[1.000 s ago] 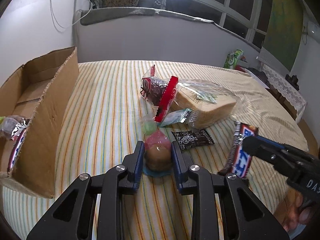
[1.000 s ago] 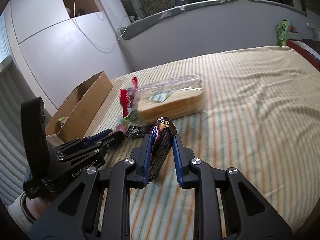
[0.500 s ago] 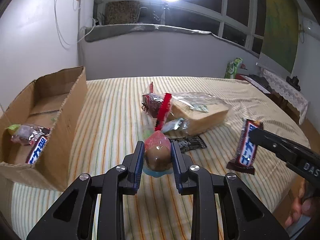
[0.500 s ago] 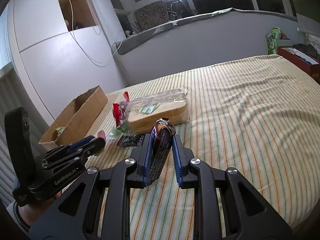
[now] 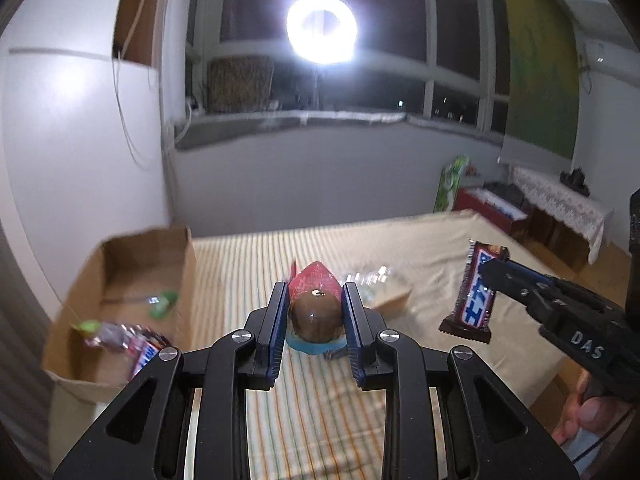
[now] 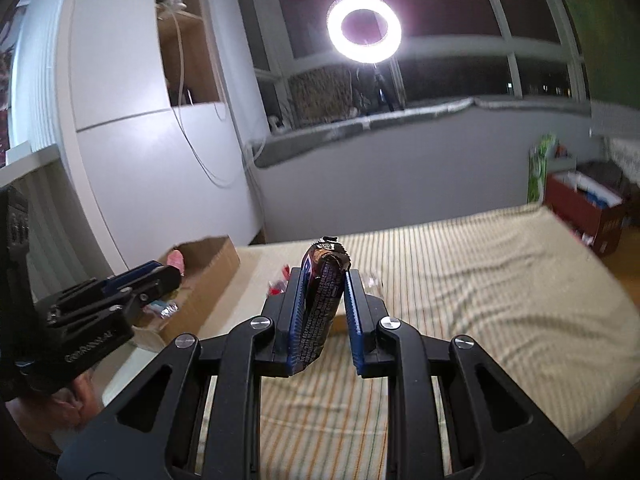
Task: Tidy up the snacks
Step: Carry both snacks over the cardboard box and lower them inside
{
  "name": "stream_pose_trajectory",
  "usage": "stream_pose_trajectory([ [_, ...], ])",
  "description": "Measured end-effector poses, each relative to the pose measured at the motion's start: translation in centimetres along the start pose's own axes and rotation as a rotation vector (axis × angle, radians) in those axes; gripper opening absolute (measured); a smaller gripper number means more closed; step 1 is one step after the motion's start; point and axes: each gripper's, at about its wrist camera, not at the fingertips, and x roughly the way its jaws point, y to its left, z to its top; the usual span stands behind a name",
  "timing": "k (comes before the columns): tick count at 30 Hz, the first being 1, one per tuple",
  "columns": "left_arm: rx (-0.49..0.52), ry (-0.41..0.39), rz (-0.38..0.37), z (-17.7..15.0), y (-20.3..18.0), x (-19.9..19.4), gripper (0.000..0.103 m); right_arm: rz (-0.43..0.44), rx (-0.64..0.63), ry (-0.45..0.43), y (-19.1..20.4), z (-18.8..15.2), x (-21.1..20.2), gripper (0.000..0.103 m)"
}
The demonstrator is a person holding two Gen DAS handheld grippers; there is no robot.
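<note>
My left gripper (image 5: 316, 300) is shut on a round brown snack with a red wrapper top (image 5: 316, 312), held up above the striped cloth. My right gripper (image 6: 323, 284) is shut on a dark chocolate bar (image 6: 320, 308) that stands on end between the blue pads; the same chocolate bar (image 5: 474, 292) shows at the right of the left wrist view. An open cardboard box (image 5: 120, 280) lies to the left with a wrapped bar (image 5: 136, 344) and a green packet (image 5: 162, 302) inside. The left gripper (image 6: 168, 276) hangs near the box (image 6: 208, 268) in the right wrist view.
A bagged bread loaf (image 5: 384, 292) and small red packets (image 6: 278, 284) lie on the striped tablecloth (image 6: 480, 280), mostly hidden behind the grippers. A ring light (image 5: 322, 28) glares from the window side. A red crate (image 6: 584, 212) stands beyond the table's right edge.
Both grippers have risen off the cloth with their snacks and tilted up. More of the window and ring light shows, and the table items have dropped lower in view.
</note>
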Motion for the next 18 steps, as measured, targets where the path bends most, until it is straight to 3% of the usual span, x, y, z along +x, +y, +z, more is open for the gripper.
stream_pose_trajectory([
  [7,-0.020,-0.082,0.002,1.2,1.7,-4.1,0.025,-0.010,-0.057,-0.024,3.1,1.4,-1.7,0.021],
  [18,-0.070,-0.112,0.023,0.8,4.7,-5.4,0.025,0.000,-0.124,0.013,6.7,1.3,-0.4,0.021],
])
